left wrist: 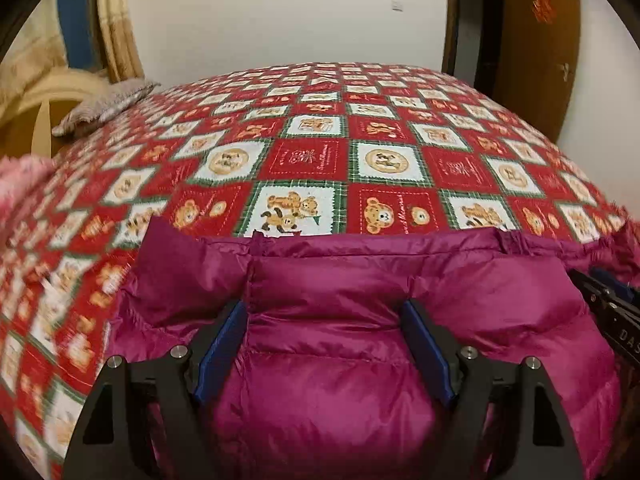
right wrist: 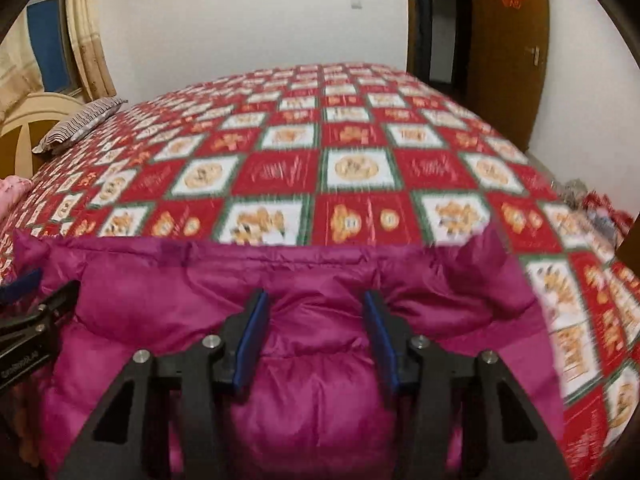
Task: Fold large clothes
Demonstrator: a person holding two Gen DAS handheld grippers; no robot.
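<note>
From my left wrist, my left gripper [left wrist: 324,320] hangs with jaws spread over the magenta puffer jacket [left wrist: 340,280] — gripping nothing — at the near edge of the bear-patterned bed cover [left wrist: 312,156]. From my right wrist, my right gripper [right wrist: 316,312] straddles a puffy fold of that jacket [right wrist: 280,280]; whether the pads pinch it I cannot tell.

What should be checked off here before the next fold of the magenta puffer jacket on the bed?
1. Jacket lies on the patterned bedspread: ok.
2. Left gripper jaws apart, with padding bulging between them: ok; whether the pads press on it: cannot tell.
3. Right gripper jaws narrower, astride a puffed ridge; firm pinch: cannot tell.
4. Both grippers work the same far edge, side by side: ok.
5. Bedspread beyond the jacket free for folding: ok; the pillow sits far off at the headboard side.
6. Picture sharpness: not ok, both views are smeared in places.
</note>
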